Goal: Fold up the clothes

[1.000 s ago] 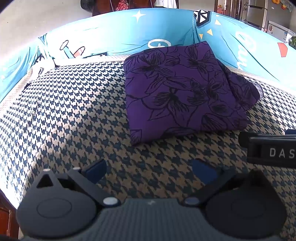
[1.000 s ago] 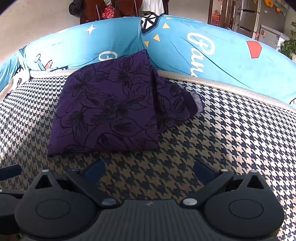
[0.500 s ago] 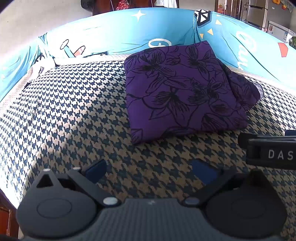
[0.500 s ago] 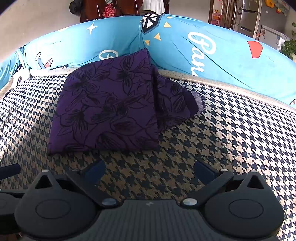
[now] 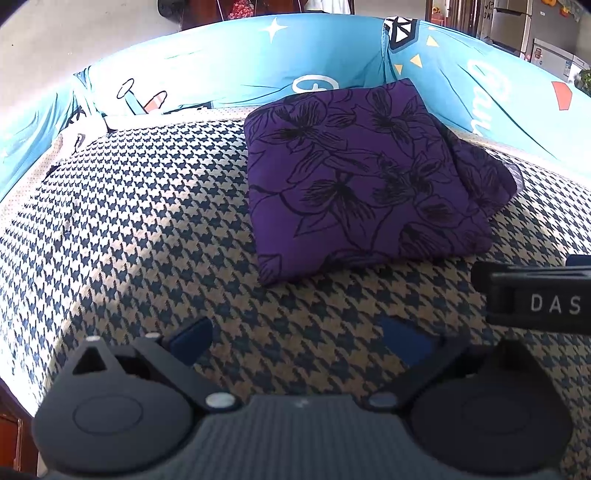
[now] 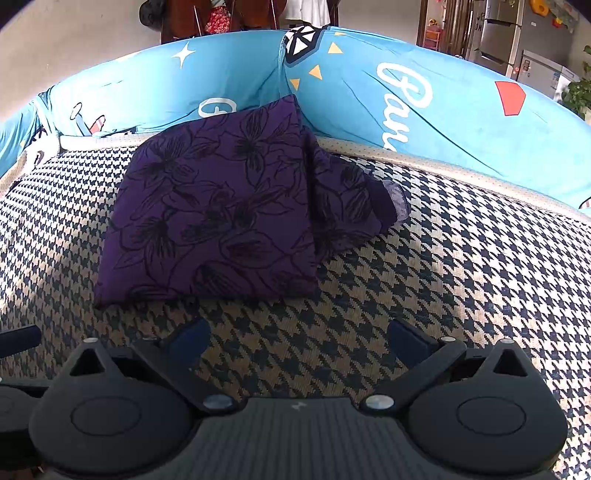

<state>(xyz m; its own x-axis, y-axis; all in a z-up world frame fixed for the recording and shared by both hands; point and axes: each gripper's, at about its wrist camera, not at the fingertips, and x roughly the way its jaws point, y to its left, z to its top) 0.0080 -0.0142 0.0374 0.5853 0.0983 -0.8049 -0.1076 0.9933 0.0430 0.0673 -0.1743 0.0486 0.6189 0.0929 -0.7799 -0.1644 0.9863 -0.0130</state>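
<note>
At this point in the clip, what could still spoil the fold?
1. A loose flap sticks out on the purple garment's right side; it may unfold if nudged.
2. The far corner leans against the blue cushion and could slump.
Both grippers, left and right, hang open short of the garment.

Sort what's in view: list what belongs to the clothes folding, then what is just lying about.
Belongs to the job:
- purple floral garment, folded, lying on the houndstooth cover
- left tongs, open, empty
- right tongs, open, empty

Just lying about:
- blue printed cushions behind the garment
- fridge and potted plant in the background
</note>
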